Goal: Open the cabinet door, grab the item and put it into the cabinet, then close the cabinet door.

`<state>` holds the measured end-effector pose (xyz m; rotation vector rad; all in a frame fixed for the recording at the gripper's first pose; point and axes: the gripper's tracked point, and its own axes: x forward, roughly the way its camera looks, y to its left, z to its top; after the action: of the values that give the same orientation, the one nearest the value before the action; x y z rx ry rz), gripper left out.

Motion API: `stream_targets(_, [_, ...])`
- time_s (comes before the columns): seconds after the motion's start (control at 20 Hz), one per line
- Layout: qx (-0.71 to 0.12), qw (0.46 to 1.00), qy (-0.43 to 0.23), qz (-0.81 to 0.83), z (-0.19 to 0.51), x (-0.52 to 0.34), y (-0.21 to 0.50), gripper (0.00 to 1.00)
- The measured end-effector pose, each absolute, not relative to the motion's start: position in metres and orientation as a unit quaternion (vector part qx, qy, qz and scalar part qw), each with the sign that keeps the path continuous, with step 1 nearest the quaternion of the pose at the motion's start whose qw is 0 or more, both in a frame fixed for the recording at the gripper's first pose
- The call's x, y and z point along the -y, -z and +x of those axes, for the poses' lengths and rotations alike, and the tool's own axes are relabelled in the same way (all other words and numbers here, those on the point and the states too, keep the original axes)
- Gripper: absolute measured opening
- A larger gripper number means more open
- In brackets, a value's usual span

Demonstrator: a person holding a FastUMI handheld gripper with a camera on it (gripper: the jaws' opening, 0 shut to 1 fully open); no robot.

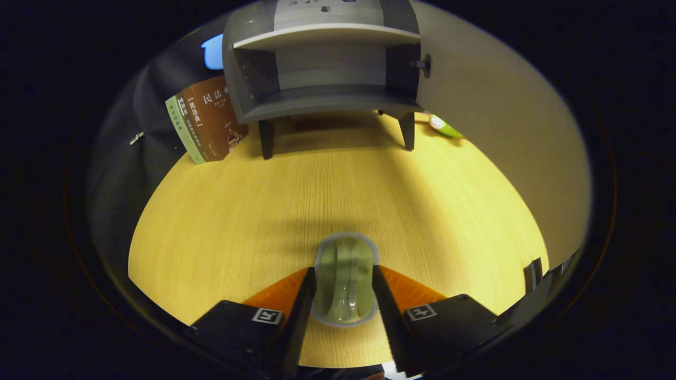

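A pale green roll of tape with a grey rim (346, 274) sits between my two fingers, and both black fingers press on its sides. My gripper (344, 287) is shut on it, low over the wooden table (317, 195). Beyond the fingers, at the far side of the table, stands a small grey cabinet (322, 100) on short legs. Its door (501, 132) is swung wide open to the right. Inside, the lower compartment (330, 74) is bare under a single shelf (325, 34).
Several books (208, 121) lean against the cabinet's left side. A small green and white object (443, 126) lies on the table by the cabinet's right leg, near the open door. A dark object (533, 273) stands at the table's near right edge.
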<state>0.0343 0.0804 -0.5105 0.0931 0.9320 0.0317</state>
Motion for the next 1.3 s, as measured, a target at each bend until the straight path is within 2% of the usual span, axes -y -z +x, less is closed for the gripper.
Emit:
stream_targets(0.1, [-0.452, 0.892, -0.015, 0.027, 0.032, -0.081, 0.520, 0.52])
stream_targets(0.15, [-0.441, 0.897, 0.001, 0.017, 0.031, -0.075, 0.521, 0.54])
stream_targets(0.2, [-0.446, 0.894, 0.017, 0.029, 0.036, -0.070, 0.518, 0.24])
stream_targets(0.25, [-0.448, 0.893, 0.024, 0.044, 0.038, -0.070, 0.518, 0.24])
stream_targets(0.3, [-0.448, 0.892, 0.029, 0.050, 0.039, -0.071, 0.519, 0.19])
stream_targets(0.55, [-0.425, 0.903, 0.016, 0.054, 0.047, -0.073, 0.485, 0.19])
stream_targets(0.9, [-0.394, 0.915, 0.016, 0.079, 0.059, -0.066, 0.357, 0.19])
stream_targets(1.3, [-0.331, 0.940, 0.003, 0.080, 0.150, -0.049, 0.196, 0.18])
